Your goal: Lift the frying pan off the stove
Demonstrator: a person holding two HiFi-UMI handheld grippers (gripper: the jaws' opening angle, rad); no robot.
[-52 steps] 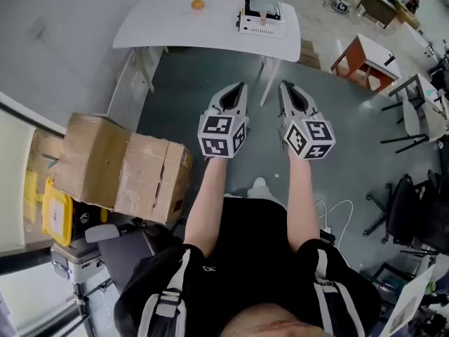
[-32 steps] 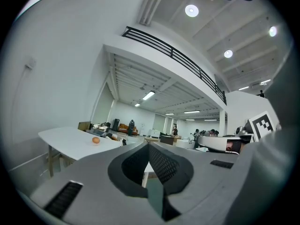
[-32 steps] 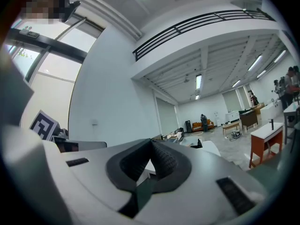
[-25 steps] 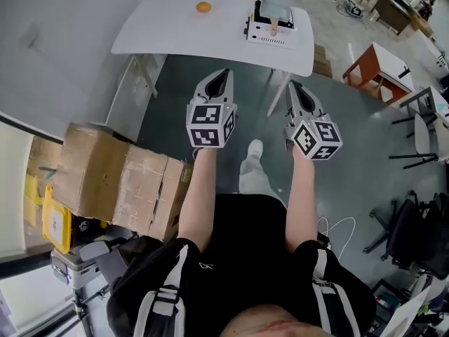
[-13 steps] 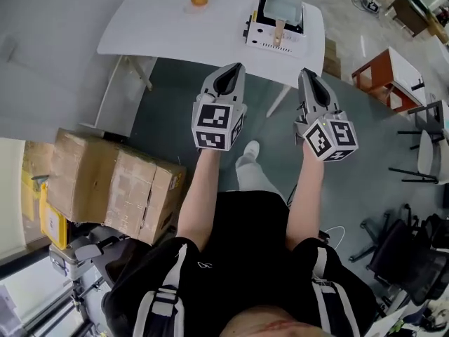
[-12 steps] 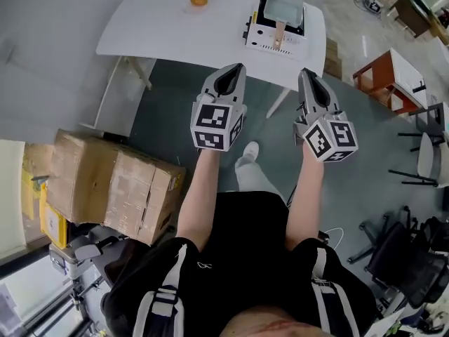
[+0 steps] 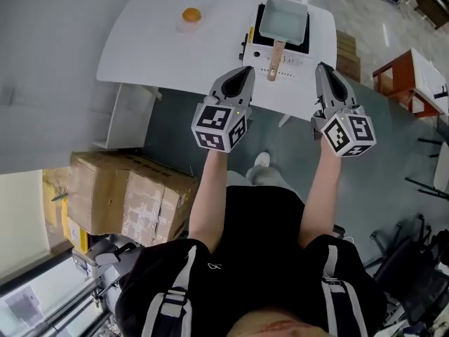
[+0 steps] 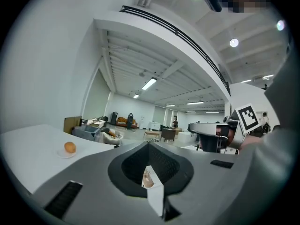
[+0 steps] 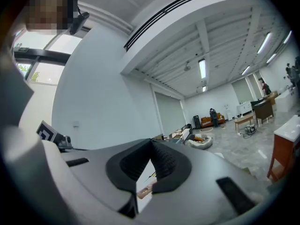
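Note:
A rectangular grey frying pan (image 7: 283, 18) with a wooden handle (image 7: 275, 50) sits on a white portable stove (image 7: 295, 56) at the right end of the white table (image 7: 140, 48). My left gripper (image 7: 245, 71) hangs over the table's near edge, just left of the handle's end. It is shut and empty. My right gripper (image 7: 323, 69) is level with the stove's right side, also shut and holding nothing. In the left gripper view the shut jaws (image 8: 149, 145) point across the table. The right gripper view shows its shut jaws (image 9: 151, 142) aimed into the room.
An orange (image 7: 191, 14) on a small plate lies at the table's left part, also visible as the orange (image 8: 70, 147). Cardboard boxes (image 7: 130, 195) stand on the floor at my left. A red-legged side table (image 7: 410, 72) and office chairs are at the right.
The person has walked up to the table, so the table, stove and pan are nearer. Both grippers have moved forward to the table's near edge and stayed shut.

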